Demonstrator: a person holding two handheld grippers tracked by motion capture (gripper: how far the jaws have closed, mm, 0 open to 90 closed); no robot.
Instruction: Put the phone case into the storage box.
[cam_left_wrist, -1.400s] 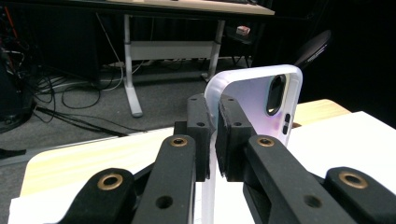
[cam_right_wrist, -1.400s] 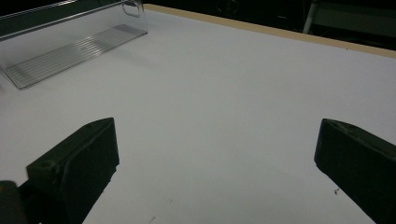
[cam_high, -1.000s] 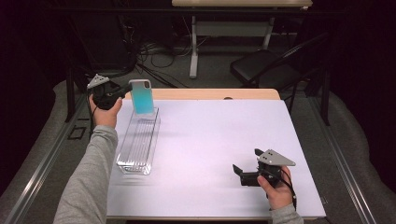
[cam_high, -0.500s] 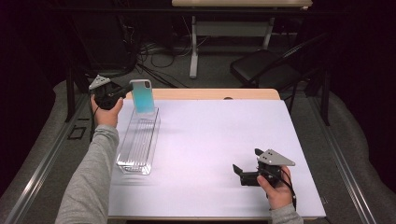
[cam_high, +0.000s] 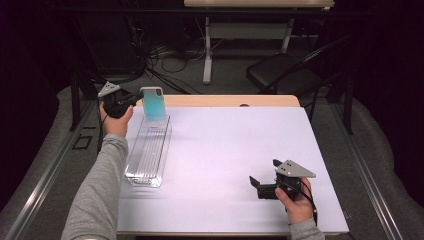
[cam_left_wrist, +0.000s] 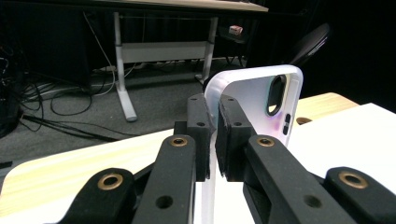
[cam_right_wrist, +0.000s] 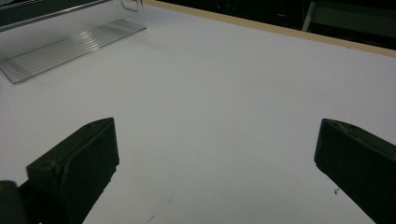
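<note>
your left tongs pinch the edge of a pale phone case, holding it upright above the far end of a clear plastic tray on the left of the white bench. your right tongs rest near the bench's front right, jaws spread wide with nothing between them.

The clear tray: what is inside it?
The clear tray shows its ribbed floor, bare. At its far end the left claw holds a phone case upright, covering the far wall there.
</note>
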